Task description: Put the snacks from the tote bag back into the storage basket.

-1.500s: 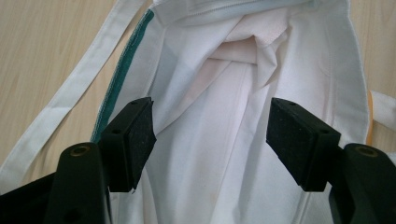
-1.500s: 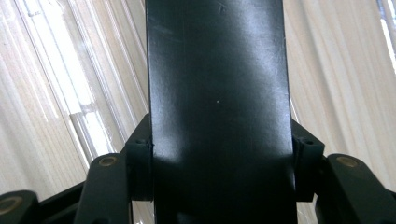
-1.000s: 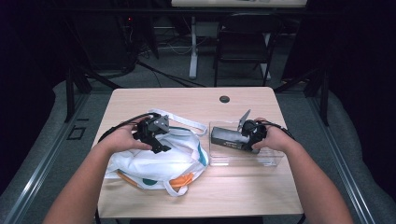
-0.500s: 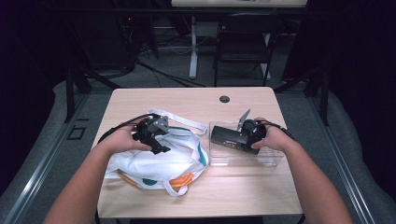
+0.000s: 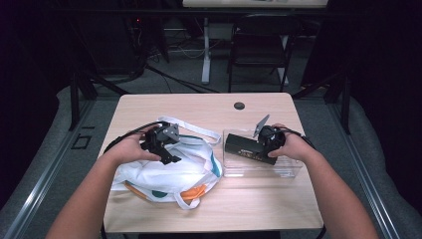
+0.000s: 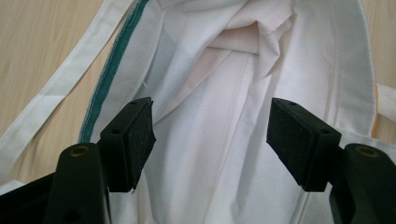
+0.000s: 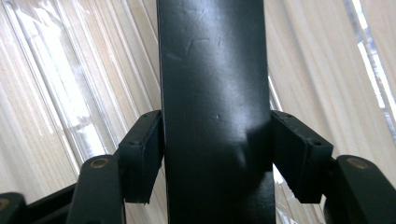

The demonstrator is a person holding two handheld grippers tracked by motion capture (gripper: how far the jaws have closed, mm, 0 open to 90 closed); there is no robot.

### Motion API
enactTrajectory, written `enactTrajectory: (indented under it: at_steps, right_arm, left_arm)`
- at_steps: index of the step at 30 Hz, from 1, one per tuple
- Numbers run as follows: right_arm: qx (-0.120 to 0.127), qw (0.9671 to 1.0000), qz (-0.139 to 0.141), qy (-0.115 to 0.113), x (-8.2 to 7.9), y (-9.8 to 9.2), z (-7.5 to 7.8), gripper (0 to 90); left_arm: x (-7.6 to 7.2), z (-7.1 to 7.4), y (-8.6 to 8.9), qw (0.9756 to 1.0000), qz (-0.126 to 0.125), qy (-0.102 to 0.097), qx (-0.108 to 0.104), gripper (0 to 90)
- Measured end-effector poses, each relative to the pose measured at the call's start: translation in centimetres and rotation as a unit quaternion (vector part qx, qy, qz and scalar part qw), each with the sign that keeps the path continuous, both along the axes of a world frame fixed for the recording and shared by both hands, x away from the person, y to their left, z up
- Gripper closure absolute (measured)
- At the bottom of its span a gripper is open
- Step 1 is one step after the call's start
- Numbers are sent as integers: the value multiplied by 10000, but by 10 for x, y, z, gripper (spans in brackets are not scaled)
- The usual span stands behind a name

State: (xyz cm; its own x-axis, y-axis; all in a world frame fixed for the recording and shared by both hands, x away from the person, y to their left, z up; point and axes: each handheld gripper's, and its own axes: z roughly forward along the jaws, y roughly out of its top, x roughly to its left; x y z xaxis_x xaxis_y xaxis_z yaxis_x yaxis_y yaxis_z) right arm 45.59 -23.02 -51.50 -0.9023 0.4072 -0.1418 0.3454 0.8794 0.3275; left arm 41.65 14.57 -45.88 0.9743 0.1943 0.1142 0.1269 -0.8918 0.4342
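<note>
A white cloth bag (image 5: pixel 164 172) with green trim and orange straps lies on the left of the wooden table (image 5: pixel 199 107). My left gripper (image 5: pixel 161 145) hovers over its mouth. In the left gripper view this gripper (image 6: pixel 210 135) is open, with only white fabric (image 6: pixel 224 93) behind the gap. On the right, a long black case (image 5: pixel 243 148) lies in a clear plastic tray (image 5: pixel 283 170). My right gripper (image 5: pixel 253 149) is around it. Its jaws have just been opening, but in the right gripper view both pads (image 7: pixel 147 149) still lie against the case (image 7: pixel 215 93).
A small black round cap (image 5: pixel 239 105) sits in the tabletop near the far edge. A loose white strap (image 5: pixel 201 130) runs between bag and tray. A dark folding chair (image 5: pixel 259 50) and a desk leg (image 5: pixel 205 50) stand beyond the table.
</note>
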Motion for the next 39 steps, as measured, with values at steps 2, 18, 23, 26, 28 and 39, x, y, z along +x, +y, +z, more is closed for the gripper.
enactTrajectory:
  at_steps: [2, 18, 23, 26, 28, 39]
  right_arm:
    - [11, 10000, -10, -53, -1, -1, 3, 368]
    - [133, 9994, -228, -217, -14, -2, 25, 363]
    - [107, 9990, -408, -142, -19, -10, 26, 363]
    - [35, 9989, -458, -102, -22, -17, 26, 368]
    - [69, 9985, -535, -99, -24, -21, 26, 373]
    - [-29, 9970, -772, -70, -37, -41, 25, 438]
  left_arm:
    - [0, 0, 0, 10000, 0, -9, -6, 320]
    - [2, 0, 2, 10000, 25, -17, 1, 320]
    - [1, 1, 2, 10000, 15, -17, -20, 321]
    - [1, 1, 2, 10000, 27, -15, -28, 320]
    - [0, 0, 2, 10000, 29, -14, -24, 321]
    - [1, 0, -1, 10000, 17, -8, -31, 320]
